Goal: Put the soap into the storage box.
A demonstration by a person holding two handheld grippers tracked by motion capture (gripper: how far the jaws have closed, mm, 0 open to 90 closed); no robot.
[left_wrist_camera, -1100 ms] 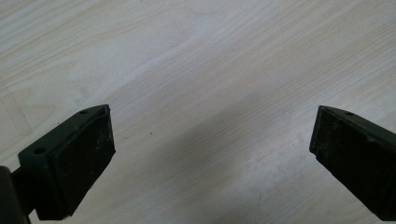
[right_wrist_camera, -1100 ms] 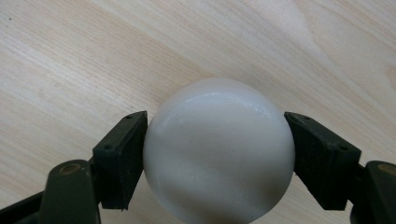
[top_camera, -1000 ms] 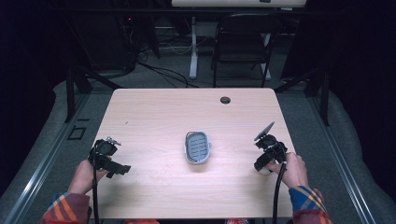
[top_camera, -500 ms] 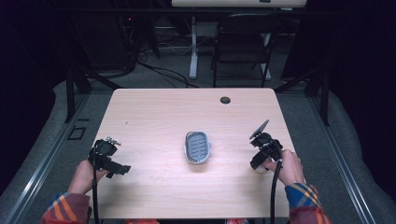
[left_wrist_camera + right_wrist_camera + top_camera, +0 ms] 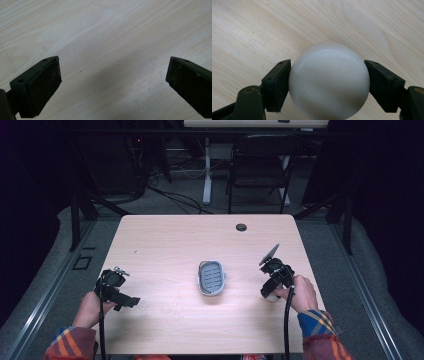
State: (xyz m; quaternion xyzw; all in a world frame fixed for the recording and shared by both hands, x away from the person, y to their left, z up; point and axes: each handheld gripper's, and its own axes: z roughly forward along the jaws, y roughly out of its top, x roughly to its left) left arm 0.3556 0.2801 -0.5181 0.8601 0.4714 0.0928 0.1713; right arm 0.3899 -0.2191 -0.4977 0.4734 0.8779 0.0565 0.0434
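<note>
In the right gripper view, the right gripper point(image 5: 328, 82) is clamped on a smooth white ball point(image 5: 329, 80): both black pads press against its sides, one on each flank, and the ball bulges well past them toward the camera. Pale wood grain of the table point(image 5: 249, 30) runs behind it. Whether the ball rests on the wood or hangs just above it cannot be told from here.

The high view gives what that close look lacks. There the right gripper point(image 5: 270, 290) sits near the table's right edge, held by the right hand point(image 5: 300, 292), and the ball point(image 5: 271, 296) is a small pale spot below the black body, low against the tabletop. A dark cable point(image 5: 286, 330) trails back toward the plaid sleeve point(image 5: 320, 332).

The left gripper point(image 5: 113, 82), in its own view, has its jaws standing wide apart with bare wood between them and nothing held. The high view places this gripper point(image 5: 129, 302) near the table's left edge, in the left hand point(image 5: 92, 307), pointing inward along the table.

Between the two grippers, and well apart from both, a small grey tray point(image 5: 211, 278) with a ribbed, bluish inside lies at the middle of the table point(image 5: 165, 240). A dark round hole point(image 5: 241, 227) sits near the far edge. Beyond the table stand a dark chair point(image 5: 259, 167) and floor cables, dim.
</note>
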